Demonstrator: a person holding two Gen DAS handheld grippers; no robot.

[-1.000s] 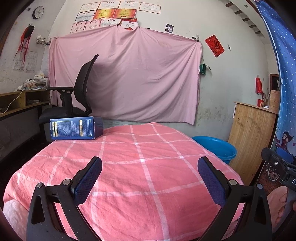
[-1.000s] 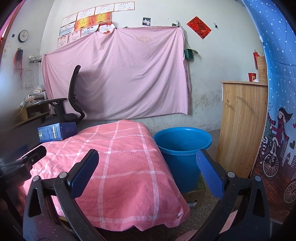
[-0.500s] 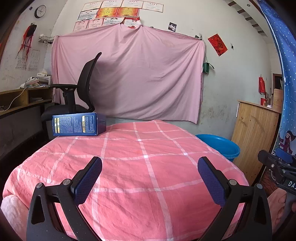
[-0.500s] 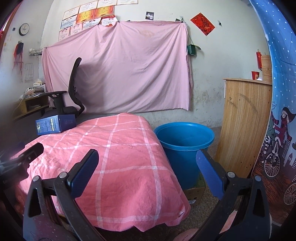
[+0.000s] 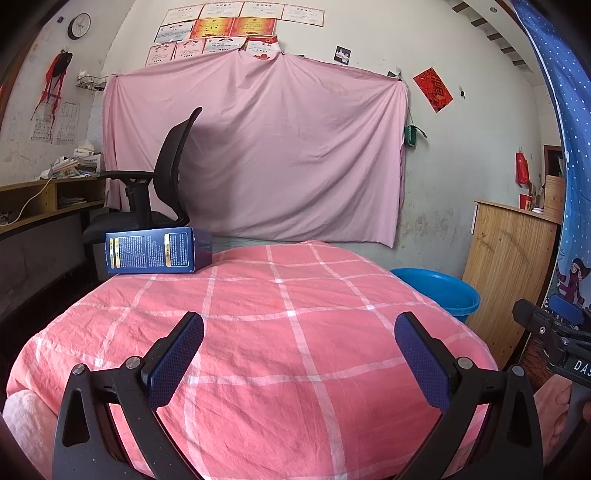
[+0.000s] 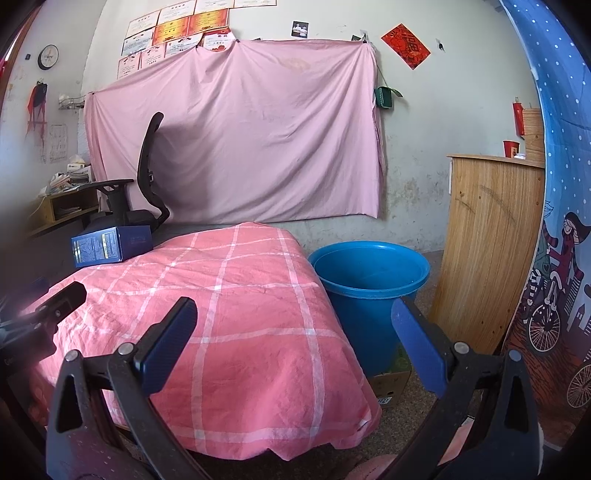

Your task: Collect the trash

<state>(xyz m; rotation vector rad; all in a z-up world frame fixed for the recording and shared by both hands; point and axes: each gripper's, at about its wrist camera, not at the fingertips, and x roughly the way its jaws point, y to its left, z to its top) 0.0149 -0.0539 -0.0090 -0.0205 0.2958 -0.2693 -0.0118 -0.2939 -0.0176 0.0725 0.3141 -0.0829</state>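
So there's a dark blue box (image 5: 157,251) lying on its side at the far left corner of a table with a pink checked cloth (image 5: 258,332) over it. The face toward us has blocks of small white print with gold bands, way too small to read. Can't tell if it's sealed or what's in it.

Just off the right side of the table sits a blue plastic bucket (image 6: 369,273) on the floor, standing on a bit of flattened cardboard (image 6: 391,380) with some print I can't make out. What shows of the bucket's inside is bare blue plastic; the bottom isn't fully visible. The box and bucket are well apart, on opposite sides of the table.

The left gripper (image 5: 299,330) hangs over the near edge of the cloth, jaws spread wide, nothing between the blue pads. The right gripper (image 6: 293,317) is the same, wide apart and holding nothing, pointed at the table's right corner with the bucket just past it. From the left camera, the right tool's body shows white letters "DA" before the frame cuts them off.

On the back wall there's a pink sheet (image 5: 258,155) pinned up, certificates above it (unreadable), a red diamond paper with a gold character (image 6: 405,45), and a round clock (image 5: 79,26). A black office chair (image 5: 162,177) stands behind the box, and a wooden cabinet (image 6: 491,236) on the right has a red cup (image 6: 511,148) on top.
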